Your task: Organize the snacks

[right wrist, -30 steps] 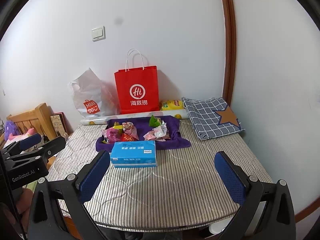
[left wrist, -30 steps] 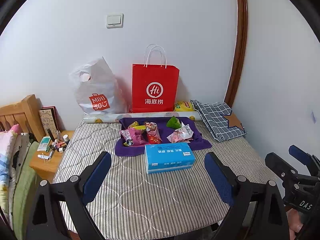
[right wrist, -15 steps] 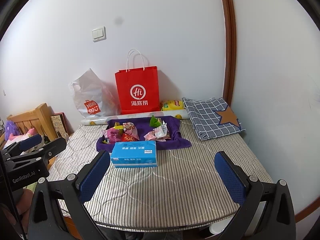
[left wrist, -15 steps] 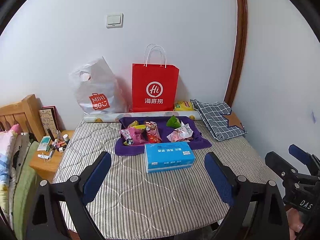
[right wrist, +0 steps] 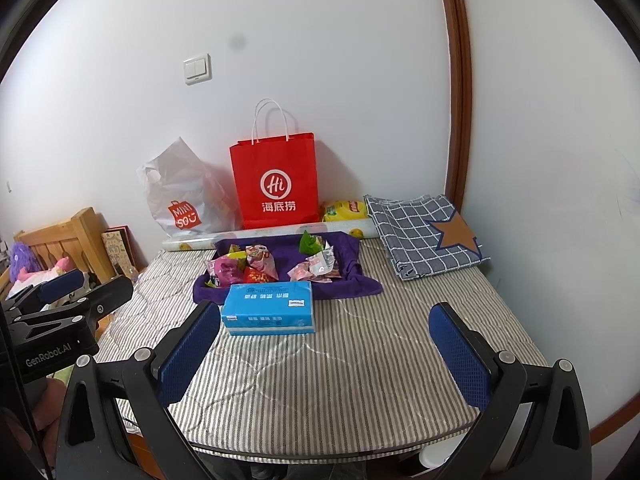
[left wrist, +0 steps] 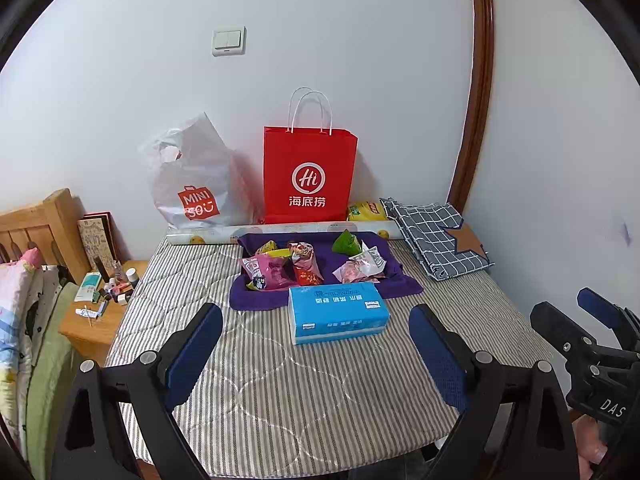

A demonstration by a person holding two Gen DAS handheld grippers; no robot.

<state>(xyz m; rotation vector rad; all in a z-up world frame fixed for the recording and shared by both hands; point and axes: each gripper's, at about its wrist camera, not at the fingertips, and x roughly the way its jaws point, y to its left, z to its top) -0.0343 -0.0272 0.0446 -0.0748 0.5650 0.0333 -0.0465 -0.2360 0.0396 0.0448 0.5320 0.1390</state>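
Several snack packets lie on a purple cloth (left wrist: 396,284) (right wrist: 356,284) at the back of the striped table: a pink packet (left wrist: 266,270) (right wrist: 225,270), a red one (left wrist: 307,278), a green one (left wrist: 346,243) (right wrist: 309,242) and pale pink ones (left wrist: 360,266) (right wrist: 316,268). A blue tissue pack (left wrist: 338,312) (right wrist: 269,307) lies in front of the cloth. My left gripper (left wrist: 316,344) and right gripper (right wrist: 324,344) are both open and empty, held above the table's near edge, well short of the snacks.
A red paper bag (left wrist: 310,176) (right wrist: 276,182), a white plastic bag (left wrist: 192,184), a yellow packet (left wrist: 366,211) and a roll (left wrist: 208,235) stand along the back wall. A folded checked cloth (left wrist: 436,240) (right wrist: 420,232) lies at back right. A cluttered wooden nightstand (left wrist: 100,312) is at left.
Both views have edged very slightly; the grippers stay open and the objects on the table have not moved.
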